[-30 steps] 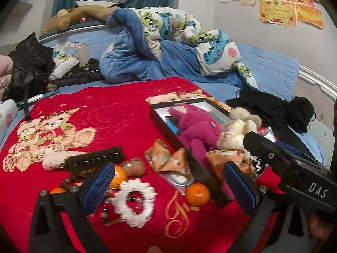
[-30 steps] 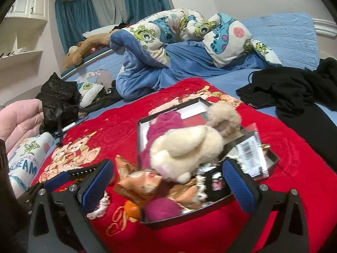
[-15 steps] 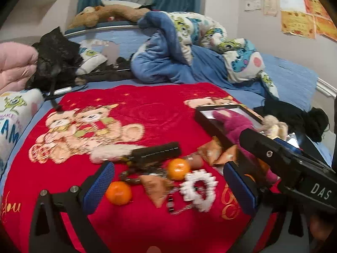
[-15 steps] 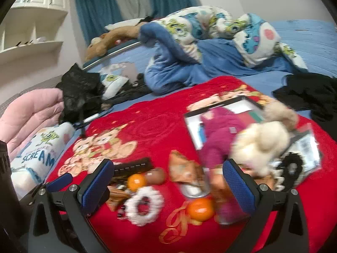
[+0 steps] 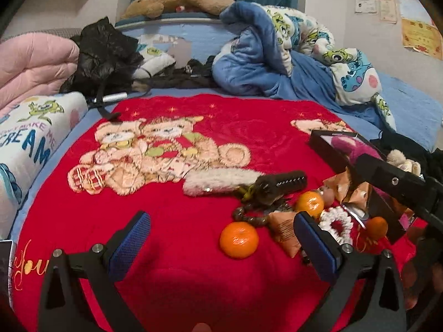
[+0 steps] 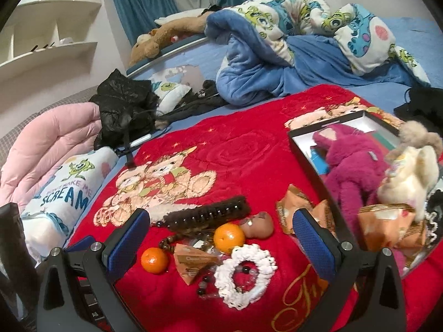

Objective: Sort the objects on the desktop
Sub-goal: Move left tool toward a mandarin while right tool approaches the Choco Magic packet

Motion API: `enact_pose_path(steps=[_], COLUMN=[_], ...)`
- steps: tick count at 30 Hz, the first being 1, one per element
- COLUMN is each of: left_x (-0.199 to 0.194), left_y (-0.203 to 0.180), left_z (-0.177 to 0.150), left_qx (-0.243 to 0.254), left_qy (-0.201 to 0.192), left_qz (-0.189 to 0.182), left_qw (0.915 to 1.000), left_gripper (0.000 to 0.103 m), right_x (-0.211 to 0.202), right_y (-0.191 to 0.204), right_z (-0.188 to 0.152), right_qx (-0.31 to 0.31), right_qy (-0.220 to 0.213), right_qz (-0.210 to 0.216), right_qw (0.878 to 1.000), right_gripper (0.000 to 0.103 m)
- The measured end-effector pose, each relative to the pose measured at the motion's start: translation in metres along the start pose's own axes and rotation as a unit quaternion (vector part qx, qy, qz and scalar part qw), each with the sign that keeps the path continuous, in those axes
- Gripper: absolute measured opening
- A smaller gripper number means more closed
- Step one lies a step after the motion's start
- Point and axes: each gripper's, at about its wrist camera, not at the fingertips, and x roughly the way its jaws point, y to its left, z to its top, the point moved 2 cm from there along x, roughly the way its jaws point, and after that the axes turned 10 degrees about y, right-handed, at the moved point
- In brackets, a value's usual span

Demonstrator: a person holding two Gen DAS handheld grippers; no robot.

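Both grippers look the same: the left gripper (image 5: 221, 244) and right gripper (image 6: 221, 236) have black angular arms, blue textured pads (image 6: 126, 239) and silver screws (pretty chunky build).

Soft, even indoor light is falling from above, perhaps a ceiling lamp. Fisheye distortion is bending the edges, and dark vignetting is closing the corners.

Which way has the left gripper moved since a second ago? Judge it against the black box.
Yes, leftward: the black box slid from mid-view to the right edge of the left gripper's view.
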Motion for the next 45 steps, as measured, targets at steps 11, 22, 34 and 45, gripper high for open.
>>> enact_pose_path(steps=[11, 22, 34, 45], left_x=[0.019, 0.051, 0.083, 0.087], left_y=[0.001, 0.004, 0.004, 0.003], left_z=[-0.005, -0.002, -0.003, -0.004], left_qx=[0.014, -0.007, -0.009, -0.004], left_qy=[0.028, 0.081, 0.135, 0.142], left_qz=[0.013, 0.024, 0.051, 0.056], left_qw=[0.9994, 0.9964, 0.9894, 0.9883], left_gripper=[0.103, 0.103, 0.103, 0.103], right_x=[0.025, 0.052, 0.08, 0.092], right_y=[0.015, 0.022, 0.028, 0.022], right_z=[-0.006, -0.015, -0.021, -0.026], right_qx=[-0.041, -0.065, -0.083, -0.062], right_qy=[0.044, 0.096, 0.152, 0.177], right_qz=[0.002, -0.001, -0.008, -0.026], right_qw=[0.998, 0.993, 0.985, 0.982], right_gripper=[0.103, 0.103, 0.103, 0.082])
